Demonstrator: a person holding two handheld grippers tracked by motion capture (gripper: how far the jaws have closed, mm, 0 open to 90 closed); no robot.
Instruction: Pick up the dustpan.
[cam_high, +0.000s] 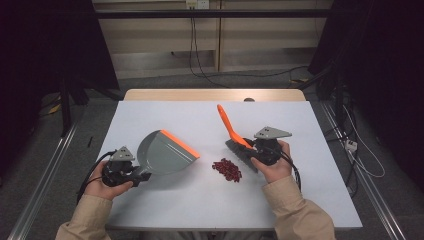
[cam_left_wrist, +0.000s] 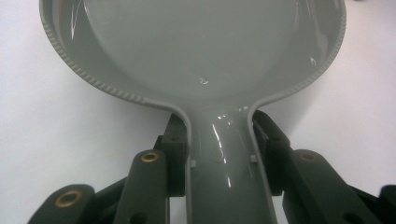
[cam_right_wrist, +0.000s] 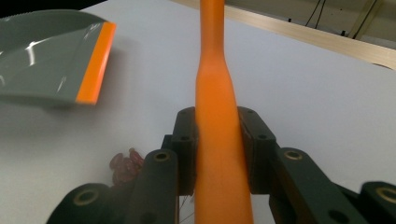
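A grey dustpan (cam_high: 162, 154) with an orange lip (cam_high: 180, 143) sits tilted at the table's left. My left gripper (cam_high: 137, 176) is shut on its grey handle (cam_left_wrist: 224, 163), and both pads (cam_left_wrist: 176, 149) press the handle's sides. My right gripper (cam_high: 250, 146) is shut on the orange handle (cam_right_wrist: 217, 135) of a small brush (cam_high: 234, 135) at the right. The brush's dark bristles (cam_high: 240, 154) point down beside a pile of dark red beans (cam_high: 227, 169) on the white table (cam_high: 200, 200). The beans (cam_right_wrist: 125, 165) also lie low at the left in the right gripper view, with the dustpan (cam_right_wrist: 46, 60) beyond.
A wooden strip (cam_high: 215, 95) runs along the table's far edge. Cables (cam_high: 200, 60) trail over the floor behind the table. Dark frames and rails stand at both sides.
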